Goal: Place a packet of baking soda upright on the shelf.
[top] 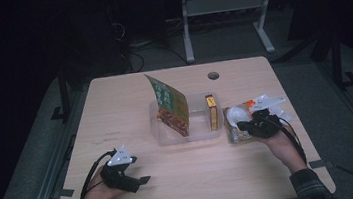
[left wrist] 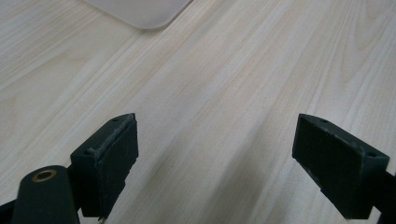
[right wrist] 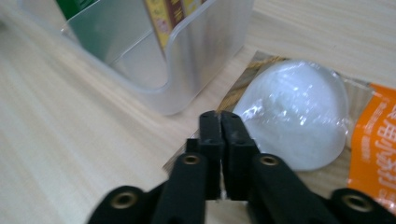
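Note:
A clear plastic bin point(top: 196, 135) stands mid-table. Leaning in it are a green and orange food packet point(top: 170, 105) and a narrow yellow and brown box point(top: 212, 111). Right of the bin lies a clear-wrapped packet point(top: 241, 114) with a white dome and an orange label. My right gripper point(top: 246, 127) sits over that packet's near edge. In the right gripper view its jaws point(right wrist: 220, 117) are pressed together at the edge of the packet point(right wrist: 299, 116), beside the bin point(right wrist: 187, 70); I cannot tell if wrapper is pinched. My left gripper point(top: 141, 181) rests near the front left, open point(left wrist: 217, 154) over bare wood.
The wooden table point(top: 115, 111) has a round cable hole point(top: 213, 75) at the back. A corner of the bin point(left wrist: 144, 11) shows at the top of the left gripper view. Beyond the table are a dark floor and a white desk frame point(top: 224, 8).

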The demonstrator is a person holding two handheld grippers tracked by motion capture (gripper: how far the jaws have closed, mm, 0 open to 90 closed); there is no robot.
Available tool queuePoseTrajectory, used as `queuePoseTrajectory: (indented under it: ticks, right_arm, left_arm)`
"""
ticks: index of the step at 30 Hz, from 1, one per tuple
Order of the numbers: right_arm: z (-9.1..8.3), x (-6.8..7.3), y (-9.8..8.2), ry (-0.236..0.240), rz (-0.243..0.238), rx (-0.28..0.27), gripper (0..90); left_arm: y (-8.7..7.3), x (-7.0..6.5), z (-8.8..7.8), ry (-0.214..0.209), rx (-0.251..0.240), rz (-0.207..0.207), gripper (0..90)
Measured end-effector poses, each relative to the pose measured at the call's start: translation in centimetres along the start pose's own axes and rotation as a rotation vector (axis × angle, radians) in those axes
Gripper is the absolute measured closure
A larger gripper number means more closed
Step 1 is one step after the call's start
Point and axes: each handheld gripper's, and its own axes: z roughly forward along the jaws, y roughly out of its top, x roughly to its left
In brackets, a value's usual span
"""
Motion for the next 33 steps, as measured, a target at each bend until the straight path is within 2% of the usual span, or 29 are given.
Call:
queuePoseTrajectory:
  ticks: [3, 10, 13, 18, 22, 28, 33]
  right_arm:
    - [0.8, -0.4, 0.5, -0.002, 0.007, 0.005, 90.0]
    - [3.0, -1.4, 1.4, -0.047, 0.000, 0.033, 89.9]
    - [3.7, -1.8, 1.7, -0.043, 0.024, 0.032, 90.0]
    - [4.9, -2.3, 1.6, -0.058, 0.034, 0.065, 90.0]
    - [4.9, -2.5, 1.5, -0.047, 0.063, 0.082, 90.0]
    - [4.7, -2.4, 1.3, -0.057, 0.048, 0.106, 90.0]
    - [4.4, -2.3, 1.2, -0.032, 0.034, 0.122, 90.0]
  left_arm:
    - [0.0, 0.0, 0.1, -0.002, 0.003, 0.002, 14.1]
    - [0.0, 0.0, 0.1, -0.004, 0.007, 0.005, 14.1]
    - [0.0, 0.0, 0.1, -0.005, 0.007, 0.006, 14.1]
    - [0.0, 0.0, 0.2, -0.007, 0.012, 0.009, 14.2]
    - [0.0, -0.1, 0.2, -0.006, 0.018, 0.009, 14.2]
    - [0.0, -0.1, 0.1, -0.004, 0.017, 0.009, 14.2]
    - [-0.1, -0.1, 0.1, -0.005, 0.014, 0.003, 14.2]
